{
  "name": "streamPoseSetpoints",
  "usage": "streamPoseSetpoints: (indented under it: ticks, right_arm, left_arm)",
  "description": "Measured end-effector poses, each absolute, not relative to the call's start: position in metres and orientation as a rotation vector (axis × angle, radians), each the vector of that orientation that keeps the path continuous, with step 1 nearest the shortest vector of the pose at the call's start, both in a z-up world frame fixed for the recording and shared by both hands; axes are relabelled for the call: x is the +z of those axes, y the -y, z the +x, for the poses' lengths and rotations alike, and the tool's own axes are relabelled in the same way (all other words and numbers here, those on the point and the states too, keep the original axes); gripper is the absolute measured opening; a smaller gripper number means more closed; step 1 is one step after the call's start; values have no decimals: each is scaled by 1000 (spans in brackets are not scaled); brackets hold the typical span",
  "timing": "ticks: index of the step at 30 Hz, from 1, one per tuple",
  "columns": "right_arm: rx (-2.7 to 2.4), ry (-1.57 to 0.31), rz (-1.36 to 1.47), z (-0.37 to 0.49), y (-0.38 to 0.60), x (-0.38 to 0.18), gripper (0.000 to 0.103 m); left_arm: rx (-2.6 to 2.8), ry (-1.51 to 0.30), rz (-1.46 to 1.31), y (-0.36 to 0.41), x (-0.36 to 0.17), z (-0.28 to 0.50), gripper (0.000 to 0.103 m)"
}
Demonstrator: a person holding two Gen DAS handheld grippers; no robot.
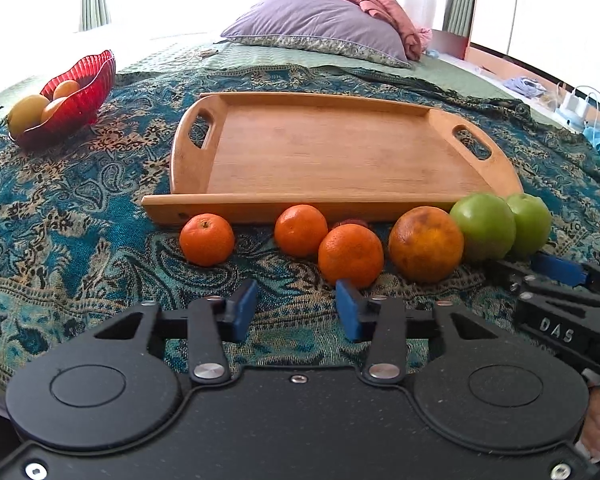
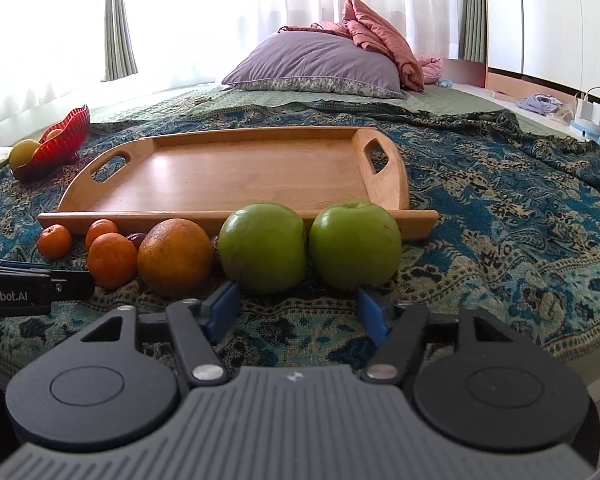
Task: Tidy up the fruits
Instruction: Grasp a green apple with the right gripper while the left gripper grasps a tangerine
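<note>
While both claws hover w/ jaws apart and empty, left claw (image 1: 296,310) near a mandarin (image 1: 350,255), right claw (image 2: 298,310) before two green apples (image 2: 262,247), all fruit lies on the bed beside the bare wooden tray (image 1: 320,152), so it's approach stage; next: straddle one fruit, clench.

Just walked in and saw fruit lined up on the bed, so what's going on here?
A person is holding a gripper in each hand over a patterned blue bedspread, about to sort fruit. The left gripper and the right gripper are both open and hold nothing. Three small orange mandarins, a large blotchy orange and two green apples sit in a row against the near rim of an empty wooden tray. A red ribbed glass bowl off to the left already holds yellowish fruit.
</note>
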State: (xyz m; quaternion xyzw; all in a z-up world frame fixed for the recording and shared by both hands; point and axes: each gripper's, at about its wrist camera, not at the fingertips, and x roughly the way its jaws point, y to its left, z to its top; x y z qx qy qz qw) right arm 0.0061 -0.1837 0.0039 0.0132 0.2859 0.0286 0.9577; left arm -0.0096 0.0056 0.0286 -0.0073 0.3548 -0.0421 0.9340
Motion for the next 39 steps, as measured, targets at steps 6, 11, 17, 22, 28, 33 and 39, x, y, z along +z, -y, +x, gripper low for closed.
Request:
streamPoseSetpoints:
  ticks: [6,11,17,22,28,33,39]
  right_arm:
    - [15,-512,-31,-6,188,12,49]
    - [-23,-488,-9,-3,198,19,39]
    - [-11,-501,-42,5,203,16,46]
    - [6,-514,-27,9,208,13,60]
    - [38,-517,-33,18,211,10,67]
    - [69,-529,5,29,219,7,70]
    - [65,-535,19,40,221,1,70]
  left_arm:
    - [-128,-722,-34,-1,31,-16,34]
    - [-146,-694,-28,8,34,-14,34]
    - [-164,-668,-41,15,29,-7,34]
    - [-165,-664,-57,17,24,-3,35]
    - [-163,-670,-64,19,18,4,37]
    - [-154,-672,-58,21,13,8,39]
    - [-146,-663,-66,22,13,6,37]
